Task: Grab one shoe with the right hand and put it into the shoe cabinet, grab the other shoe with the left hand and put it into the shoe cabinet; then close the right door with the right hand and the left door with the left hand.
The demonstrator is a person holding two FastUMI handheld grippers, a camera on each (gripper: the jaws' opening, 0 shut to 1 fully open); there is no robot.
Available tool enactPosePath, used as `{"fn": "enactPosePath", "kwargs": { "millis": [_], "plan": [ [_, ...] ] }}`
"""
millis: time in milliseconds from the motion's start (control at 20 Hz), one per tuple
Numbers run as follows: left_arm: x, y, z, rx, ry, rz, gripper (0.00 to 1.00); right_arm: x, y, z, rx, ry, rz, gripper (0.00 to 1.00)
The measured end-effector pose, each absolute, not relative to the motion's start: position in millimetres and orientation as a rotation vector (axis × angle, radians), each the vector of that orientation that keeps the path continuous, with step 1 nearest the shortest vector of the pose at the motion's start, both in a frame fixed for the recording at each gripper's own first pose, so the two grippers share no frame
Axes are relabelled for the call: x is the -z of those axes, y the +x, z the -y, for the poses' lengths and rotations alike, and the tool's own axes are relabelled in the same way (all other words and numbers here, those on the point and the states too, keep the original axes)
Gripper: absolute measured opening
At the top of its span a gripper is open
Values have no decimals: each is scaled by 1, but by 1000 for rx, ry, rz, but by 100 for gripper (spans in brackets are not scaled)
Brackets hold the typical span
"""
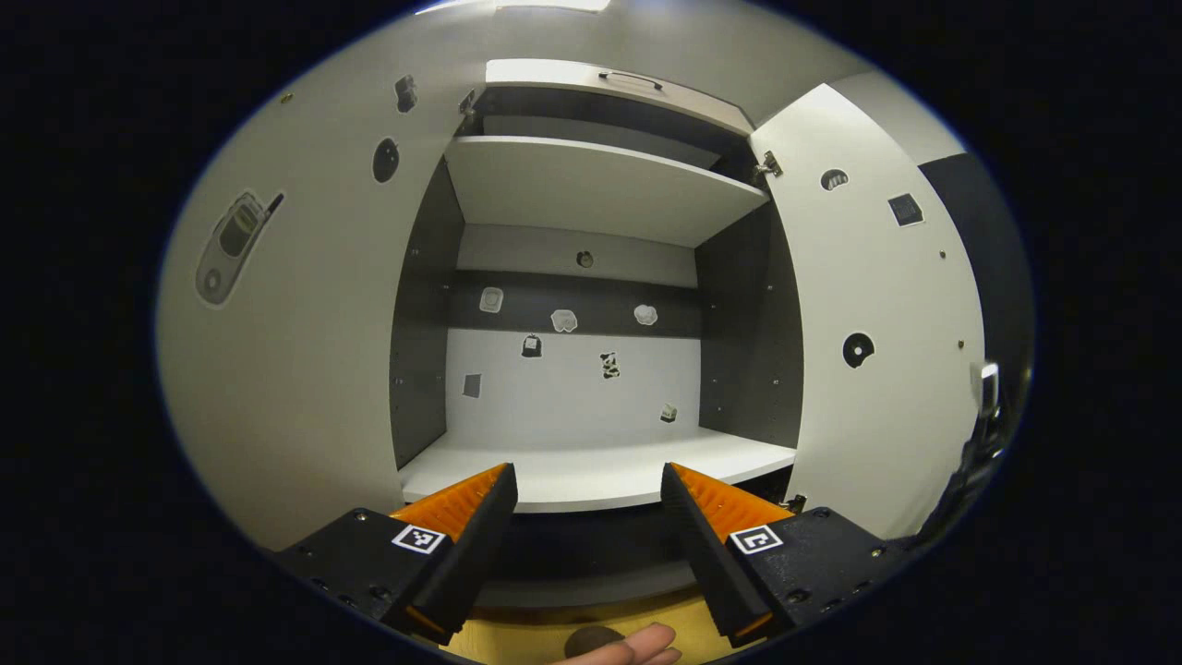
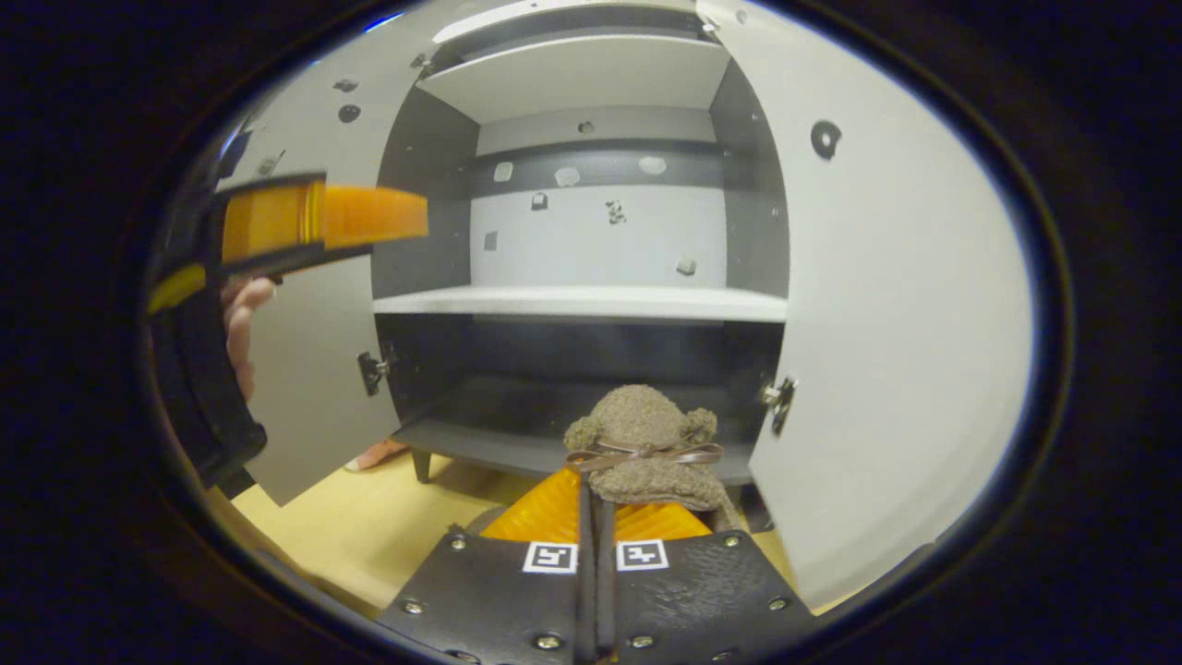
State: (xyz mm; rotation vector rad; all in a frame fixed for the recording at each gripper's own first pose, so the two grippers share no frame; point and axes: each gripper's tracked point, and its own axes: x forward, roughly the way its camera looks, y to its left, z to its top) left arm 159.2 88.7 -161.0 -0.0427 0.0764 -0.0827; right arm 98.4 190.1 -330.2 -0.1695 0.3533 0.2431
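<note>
While the right tongs (image 2: 591,503) grip the fuzzy shoe (image 2: 646,448) tightly, holding it just before the open shoe cabinet (image 2: 582,303) so it can go onto a shelf, the left tongs (image 1: 588,503) wait open and empty.

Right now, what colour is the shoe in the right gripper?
Fuzzy brown shoe with a thin brown ribbon bow; clearest in the right gripper view.

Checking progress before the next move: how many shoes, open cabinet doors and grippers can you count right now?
Shoes: 1, the brown fuzzy shoe in the right gripper.
Open cabinet doors: 2, left door, right door.
Grippers: 2, with the left gripper.
Total: 5.
</note>
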Motion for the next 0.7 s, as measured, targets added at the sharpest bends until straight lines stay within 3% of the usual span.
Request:
{"fn": "enactPosePath", "kwargs": {
  "millis": [450, 700],
  "plan": [
    [164, 159, -92, 76, -69, -98, 96, 145, 139, -214, -258, -197, -197, 3],
    [163, 159, -100, 71, -90, -94, 96, 102, 174, -239, -263, -229, -178, 2]
  ]
}}
